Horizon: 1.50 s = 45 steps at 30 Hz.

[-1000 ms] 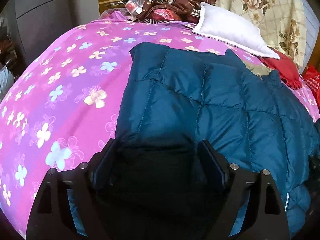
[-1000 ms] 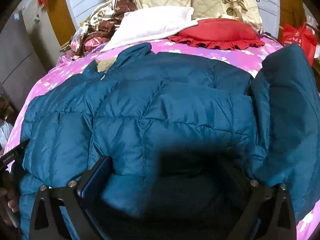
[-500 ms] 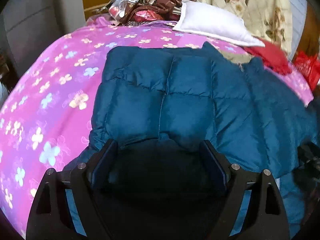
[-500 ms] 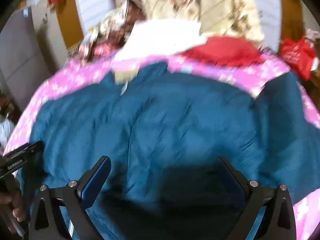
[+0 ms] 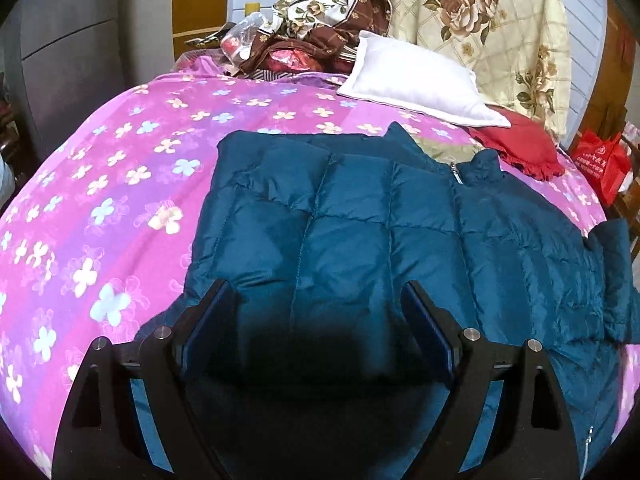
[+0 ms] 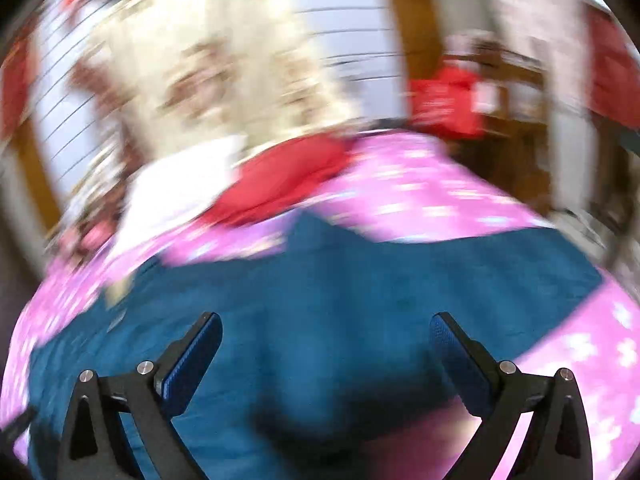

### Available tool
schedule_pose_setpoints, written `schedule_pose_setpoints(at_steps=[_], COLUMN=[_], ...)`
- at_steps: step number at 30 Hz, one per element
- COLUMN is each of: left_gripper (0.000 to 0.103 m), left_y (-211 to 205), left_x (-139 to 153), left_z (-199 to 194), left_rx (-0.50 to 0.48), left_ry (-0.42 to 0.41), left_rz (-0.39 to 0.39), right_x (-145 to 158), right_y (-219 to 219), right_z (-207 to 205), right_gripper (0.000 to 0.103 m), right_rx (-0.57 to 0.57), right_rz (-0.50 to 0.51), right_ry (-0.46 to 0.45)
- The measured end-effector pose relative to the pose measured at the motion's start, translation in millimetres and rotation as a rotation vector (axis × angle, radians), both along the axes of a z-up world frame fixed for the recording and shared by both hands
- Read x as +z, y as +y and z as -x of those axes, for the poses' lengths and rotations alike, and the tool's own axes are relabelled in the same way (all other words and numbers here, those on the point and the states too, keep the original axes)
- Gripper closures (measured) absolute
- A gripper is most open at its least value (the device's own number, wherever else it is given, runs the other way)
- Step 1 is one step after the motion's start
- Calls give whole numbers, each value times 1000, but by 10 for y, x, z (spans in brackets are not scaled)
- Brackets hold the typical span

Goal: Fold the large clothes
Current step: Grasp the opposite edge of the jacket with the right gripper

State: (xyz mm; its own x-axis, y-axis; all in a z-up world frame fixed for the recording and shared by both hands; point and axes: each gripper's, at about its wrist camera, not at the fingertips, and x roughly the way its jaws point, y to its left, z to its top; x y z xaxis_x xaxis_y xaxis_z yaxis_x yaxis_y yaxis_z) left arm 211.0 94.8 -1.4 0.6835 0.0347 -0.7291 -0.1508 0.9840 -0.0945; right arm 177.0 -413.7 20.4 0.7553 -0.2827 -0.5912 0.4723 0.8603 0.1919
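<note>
A teal quilted puffer jacket (image 5: pixel 360 220) lies spread on a pink flowered bedspread (image 5: pixel 100 200), collar and zip toward the pillows. My left gripper (image 5: pixel 316 286) hovers over the jacket's near left part, jaws wide open, nothing pinched between the blue pads. The right wrist view is smeared by motion. In it my right gripper (image 6: pixel 325 318) is also open above the jacket (image 6: pixel 360 280), close to where the teal cloth meets the bedspread (image 6: pixel 420 192) on the right.
At the head of the bed lie a white pillow (image 5: pixel 412 80), a red cushion (image 5: pixel 520 144) and a heap of brown patterned cloth (image 5: pixel 312 40). A rose-print quilt (image 5: pixel 480 20) hangs behind. A red bag (image 5: pixel 600 160) stands right of the bed, a grey cabinet (image 5: pixel 68 40) left.
The left gripper drew back and up a little, so more of the jacket shows. The right gripper swung quickly to the right; its view went from sharp to blurred.
</note>
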Motion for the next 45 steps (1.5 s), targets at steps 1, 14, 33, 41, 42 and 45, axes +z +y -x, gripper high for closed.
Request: schedule_pose_setpoints(at_steps=[1,14,33,41,42,45], left_gripper=[17,17,17,17,17,17], left_y=[-19,8,108,175,194,234], left_x=[5,-73,-89,-138,-148,-153], left_z=[5,-26,-27,-50,-60,-85], left_rx=[-4,22,64,73,80,89], left_ry=[0,24,59,110,119,129], left_rz=[-1,-5,-23,-38,-39,-22], right_x=[-25,-732,272,261,190,-31], right_y=[-240,-2000,-623,1638,1869,2569], right_z=[26,154,262,92,49,-31], right_gripper=[0,0,94,94,94,94], right_rx=[-40,-133,136,487,524,658], right_rz=[-6,-36,222,176,164,76], right_ry=[19,369,39,-66,-58,-56])
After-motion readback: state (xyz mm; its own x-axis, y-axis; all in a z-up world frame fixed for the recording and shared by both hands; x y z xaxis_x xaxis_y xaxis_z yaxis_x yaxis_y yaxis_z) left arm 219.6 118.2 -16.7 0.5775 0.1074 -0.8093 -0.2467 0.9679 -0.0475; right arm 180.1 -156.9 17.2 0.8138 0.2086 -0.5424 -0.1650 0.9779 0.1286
